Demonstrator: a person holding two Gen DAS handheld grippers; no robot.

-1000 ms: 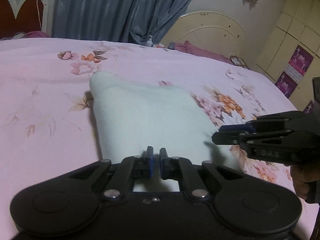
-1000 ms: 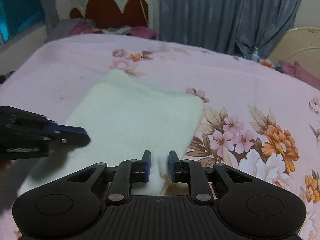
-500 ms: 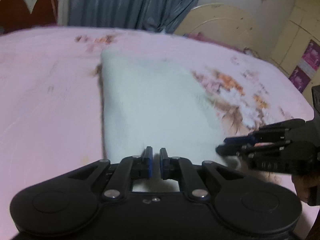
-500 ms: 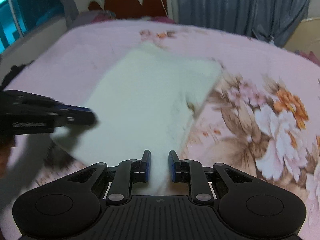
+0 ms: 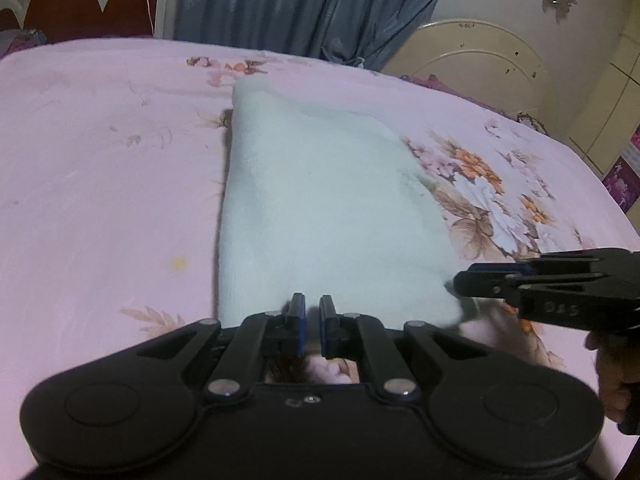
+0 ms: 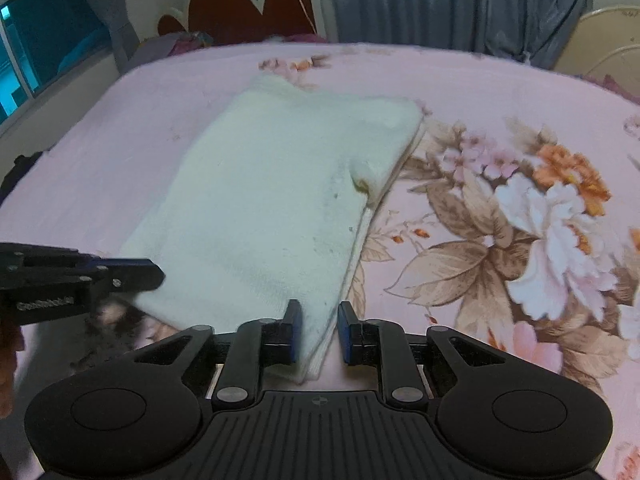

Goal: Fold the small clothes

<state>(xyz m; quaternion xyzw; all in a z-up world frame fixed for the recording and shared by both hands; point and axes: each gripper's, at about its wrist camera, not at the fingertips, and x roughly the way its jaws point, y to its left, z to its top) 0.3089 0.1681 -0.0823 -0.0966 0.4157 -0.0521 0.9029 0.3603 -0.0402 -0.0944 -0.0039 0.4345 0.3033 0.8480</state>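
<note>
Cloth [image 6: 276, 200]: soft, light, limp; grip near corners.
L gripper [image 5: 312, 312]: clenched on near edge.
R gripper [image 6: 319, 320]: released, straddling corner.

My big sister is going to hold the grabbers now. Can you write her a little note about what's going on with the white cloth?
Left gripper: shut on the near edge of the white cloth, near its left corner.
Right gripper: its jaws stand apart with the cloth's near right corner between them; whether they pinch it is unclear.
Cloth: spread lengthwise on the pink flowered bedsheet, near edge lifted off the bed; layers show along its right edge, so at least one fold looks done.
Left to do: probably carry the near edge to the far edge, lay it down, let go.
</note>
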